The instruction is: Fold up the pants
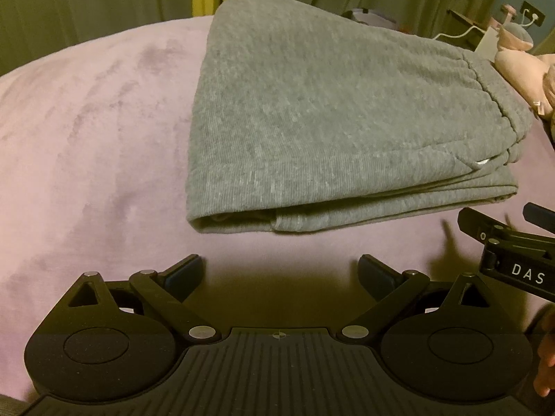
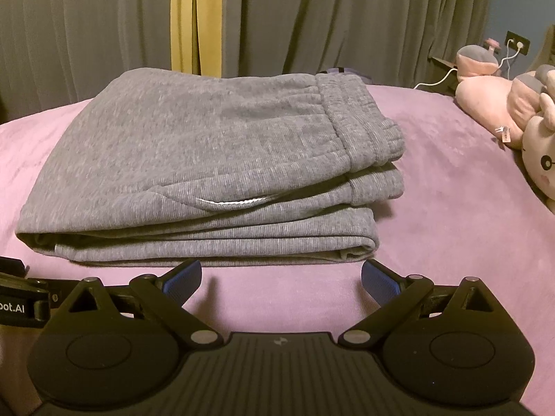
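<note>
Pants: my grey pants (image 2: pixel 208 173) lie folded into a stacked bundle on the pink blanket (image 2: pixel 433 208), waistband layers at the right end, a rounded fold at the left end.
Left gripper: my left gripper (image 1: pixel 280 274) hangs just short of the near edge, fingers spread wide, nothing between them.
Right gripper: my right gripper (image 2: pixel 281 279) sits just beside the bundle's near edge, blue pads (image 2: pixel 380 282) wide apart, holding nothing.
Step in hand: I judge the folding is all but done; what's left is a tidy-up and letting go.
Doing it well: the lower layers stick out a little past the top one on the near side, so if I touch it at all I nudge that edge in gently, low and flat, rather than pinch and lift.
Watch-out: a grab at the top layer alone would peel the stack open, I reckon.
Clearance: the plush toys (image 2: pixel 513 114) lie well apart on the right, so I back straight out toward myself.
</note>
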`<move>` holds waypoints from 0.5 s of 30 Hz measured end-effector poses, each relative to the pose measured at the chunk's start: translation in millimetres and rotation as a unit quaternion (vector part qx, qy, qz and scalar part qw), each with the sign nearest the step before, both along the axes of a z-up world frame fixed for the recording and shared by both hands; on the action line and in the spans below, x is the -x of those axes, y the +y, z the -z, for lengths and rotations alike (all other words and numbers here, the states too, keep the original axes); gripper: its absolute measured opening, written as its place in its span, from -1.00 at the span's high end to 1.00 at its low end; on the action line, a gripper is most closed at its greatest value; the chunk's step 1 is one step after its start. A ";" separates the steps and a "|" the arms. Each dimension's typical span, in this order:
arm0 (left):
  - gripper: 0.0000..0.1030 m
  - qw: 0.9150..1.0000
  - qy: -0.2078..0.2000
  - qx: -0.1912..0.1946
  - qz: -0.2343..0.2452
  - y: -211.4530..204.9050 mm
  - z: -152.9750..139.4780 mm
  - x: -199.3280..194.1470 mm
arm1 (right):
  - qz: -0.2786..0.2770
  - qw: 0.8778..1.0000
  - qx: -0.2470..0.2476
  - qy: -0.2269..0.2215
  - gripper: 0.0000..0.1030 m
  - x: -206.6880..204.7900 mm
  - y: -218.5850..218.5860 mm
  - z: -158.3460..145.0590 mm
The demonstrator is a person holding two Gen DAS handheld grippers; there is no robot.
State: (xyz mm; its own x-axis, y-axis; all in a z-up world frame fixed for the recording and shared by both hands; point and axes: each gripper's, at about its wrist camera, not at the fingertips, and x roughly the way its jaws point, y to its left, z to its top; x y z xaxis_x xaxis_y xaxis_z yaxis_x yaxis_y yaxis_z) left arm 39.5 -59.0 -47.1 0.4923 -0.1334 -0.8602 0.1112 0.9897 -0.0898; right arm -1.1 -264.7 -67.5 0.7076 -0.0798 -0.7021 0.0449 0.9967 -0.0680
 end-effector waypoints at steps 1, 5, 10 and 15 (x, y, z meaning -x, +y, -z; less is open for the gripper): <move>-0.94 1.000 0.000 0.000 0.000 -0.1 0.0 -0.1 | 0.001 1.000 -0.001 0.000 -0.92 -0.2 -0.4 0.1; -0.94 1.000 -0.002 0.005 0.000 0.1 -0.3 -1.2 | 0.003 1.000 -0.003 0.001 -0.92 -0.8 -1.2 0.6; -0.94 1.000 -0.002 0.011 -0.002 0.2 -0.3 -1.1 | 0.005 1.000 -0.007 0.000 -0.92 -0.6 -2.2 0.4; -0.94 1.000 -0.004 0.015 -0.004 0.4 -0.3 -2.0 | 0.005 1.000 -0.007 0.001 -0.92 -0.8 -2.0 0.7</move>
State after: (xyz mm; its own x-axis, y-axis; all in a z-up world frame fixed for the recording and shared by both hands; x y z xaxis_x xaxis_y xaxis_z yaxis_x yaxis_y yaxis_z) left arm 41.5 -58.6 -46.8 0.5006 -0.1552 -0.8517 0.1034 0.9875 -0.1191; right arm -0.3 -266.7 -68.3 0.7059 -0.0762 -0.7042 0.0540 0.9971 -0.0537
